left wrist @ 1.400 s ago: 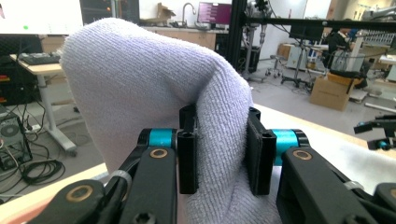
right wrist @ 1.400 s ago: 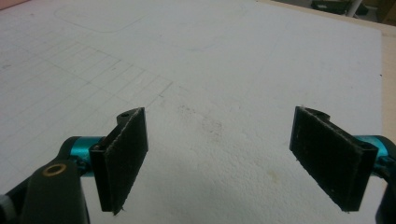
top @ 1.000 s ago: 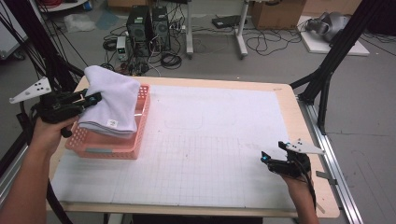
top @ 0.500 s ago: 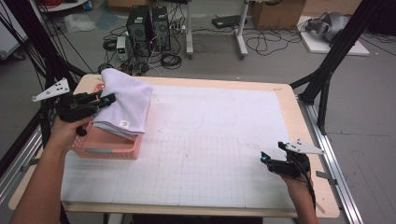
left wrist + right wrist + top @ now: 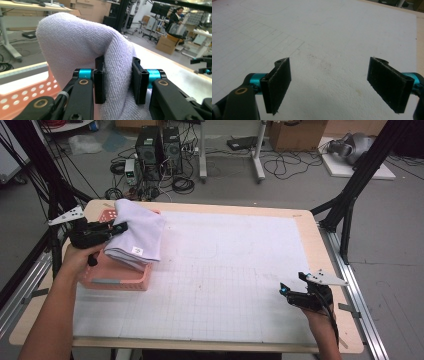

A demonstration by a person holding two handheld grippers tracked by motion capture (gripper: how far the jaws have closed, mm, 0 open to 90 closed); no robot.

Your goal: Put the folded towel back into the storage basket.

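Gripping towel [image 5: 137, 232] over basket [image 5: 117, 277], left tool [image 5: 112, 231] clenched on it; right tool [image 5: 290, 292] released above desk [image 5: 310, 227].

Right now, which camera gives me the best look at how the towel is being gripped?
The left gripper view: the left tongs pinch a thick fold of the lavender towel between both pads. The high view shows the towel whole, lifted over the pink basket, but the grip is tiny. The right gripper view looks at the mat.
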